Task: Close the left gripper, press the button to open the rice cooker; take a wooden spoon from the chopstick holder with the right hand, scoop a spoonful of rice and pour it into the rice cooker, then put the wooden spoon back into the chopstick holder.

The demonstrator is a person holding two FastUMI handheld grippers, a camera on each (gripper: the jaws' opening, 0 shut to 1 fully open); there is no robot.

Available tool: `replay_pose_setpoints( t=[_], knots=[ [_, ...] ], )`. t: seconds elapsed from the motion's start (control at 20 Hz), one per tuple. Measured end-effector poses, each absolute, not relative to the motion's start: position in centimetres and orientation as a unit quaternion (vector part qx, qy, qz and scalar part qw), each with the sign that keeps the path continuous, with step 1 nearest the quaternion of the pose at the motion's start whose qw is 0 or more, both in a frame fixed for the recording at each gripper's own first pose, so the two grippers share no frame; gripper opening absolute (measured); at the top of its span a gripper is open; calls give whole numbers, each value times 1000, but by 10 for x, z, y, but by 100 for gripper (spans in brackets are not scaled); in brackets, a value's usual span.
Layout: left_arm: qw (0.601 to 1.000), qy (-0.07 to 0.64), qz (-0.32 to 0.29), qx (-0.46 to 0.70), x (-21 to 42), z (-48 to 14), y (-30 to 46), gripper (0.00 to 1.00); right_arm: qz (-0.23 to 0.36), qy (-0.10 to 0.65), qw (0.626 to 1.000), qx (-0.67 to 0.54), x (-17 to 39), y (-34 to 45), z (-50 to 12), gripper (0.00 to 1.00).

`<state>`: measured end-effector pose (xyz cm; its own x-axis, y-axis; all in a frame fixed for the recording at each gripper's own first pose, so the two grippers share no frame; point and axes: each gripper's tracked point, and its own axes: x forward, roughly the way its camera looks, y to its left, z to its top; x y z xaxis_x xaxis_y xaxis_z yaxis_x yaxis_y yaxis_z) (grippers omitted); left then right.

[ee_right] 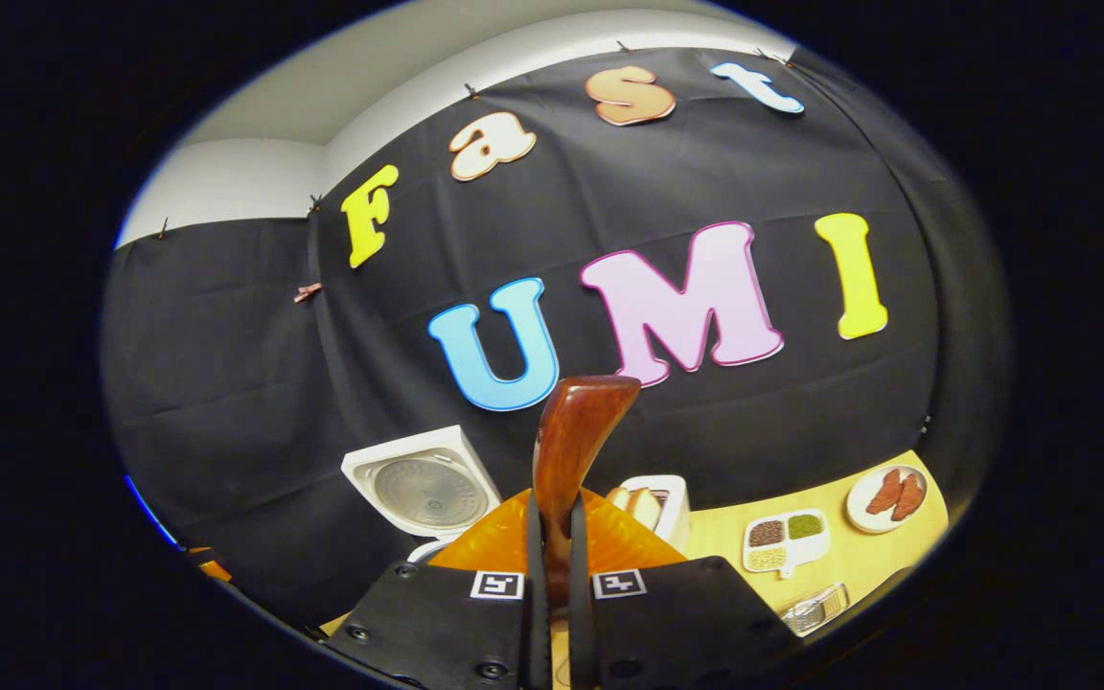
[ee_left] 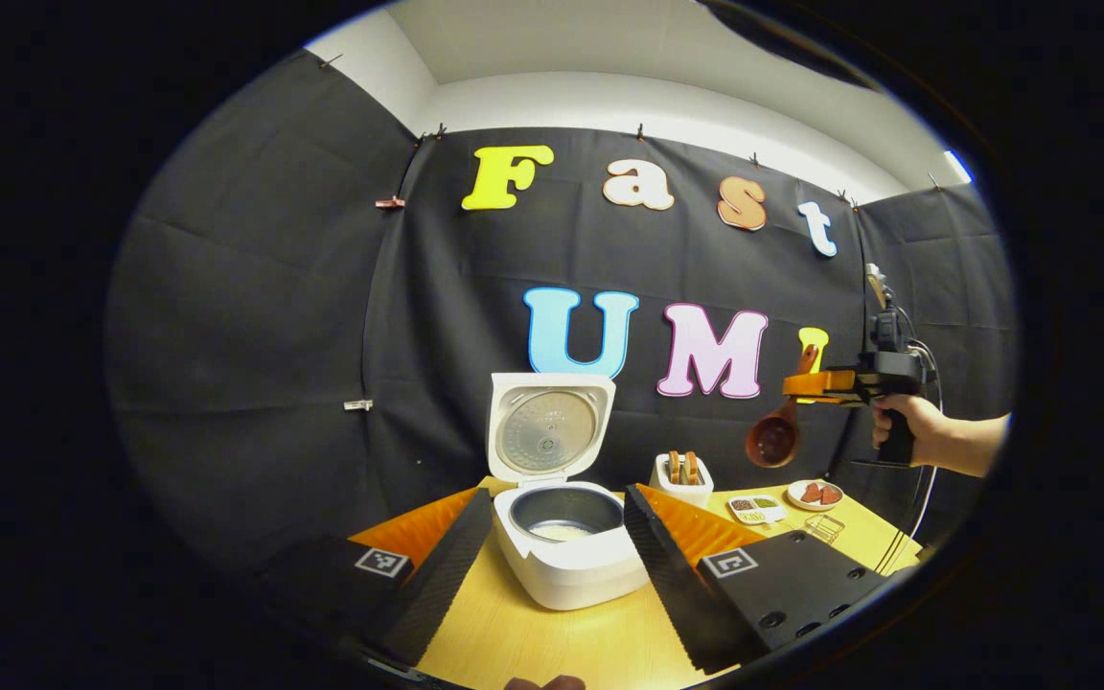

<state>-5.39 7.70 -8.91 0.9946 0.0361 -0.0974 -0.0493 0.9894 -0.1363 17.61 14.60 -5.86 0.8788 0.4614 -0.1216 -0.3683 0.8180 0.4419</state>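
In the left gripper view, the rice cooker [ee_left: 566, 546] sits low in the middle of the frame on the yellow table [ee_left: 552, 642]. Its lid [ee_left: 548, 426] stands straight up and open, and a little white rice lies at the bottom of the dark pot. The left gripper [ee_left: 552, 565] is at the bottom of the frame, and its two fingers are wide apart, one on each side of the cooker, holding nothing. Just right of the cooker stands the white chopstick holder [ee_left: 683, 477] with some wooden handles poking out. At the right of the frame, a hand [ee_left: 907, 426] holds the right gripper [ee_left: 816, 383] up high above the table. Its fingers are clamped on the handle of the wooden spoon [ee_left: 780, 422], and the round bowl of the spoon hangs down below. I think the spoon is empty, but it is too small to be sure. In the right gripper view, the spoon handle [ee_right: 566, 470] is squeezed tight between the two fingers at the bottom middle. A small divided dish [ee_right: 784, 540] of grains and a little plate [ee_right: 892, 498] with red pieces sit at the lower right.
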Motion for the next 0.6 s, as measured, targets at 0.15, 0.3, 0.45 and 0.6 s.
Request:
replay_pose_setpoints(
  t=[0.15,0.3,0.45,0.6],
  knots=[
    [997,46,20,-65,-49,-85,64,95,189,119,952,207,172,87,-76,11],
    [997,49,22,-63,-46,-82,52,95,155,129,959,199,172,35,-104,11],
    [997,49,26,-54,-47,-77,40,95,128,152,963,184,175,-4,-143,11],
    [997,48,27,-46,-44,-70,25,95,114,181,961,176,178,-28,-186,11]
  ],
)
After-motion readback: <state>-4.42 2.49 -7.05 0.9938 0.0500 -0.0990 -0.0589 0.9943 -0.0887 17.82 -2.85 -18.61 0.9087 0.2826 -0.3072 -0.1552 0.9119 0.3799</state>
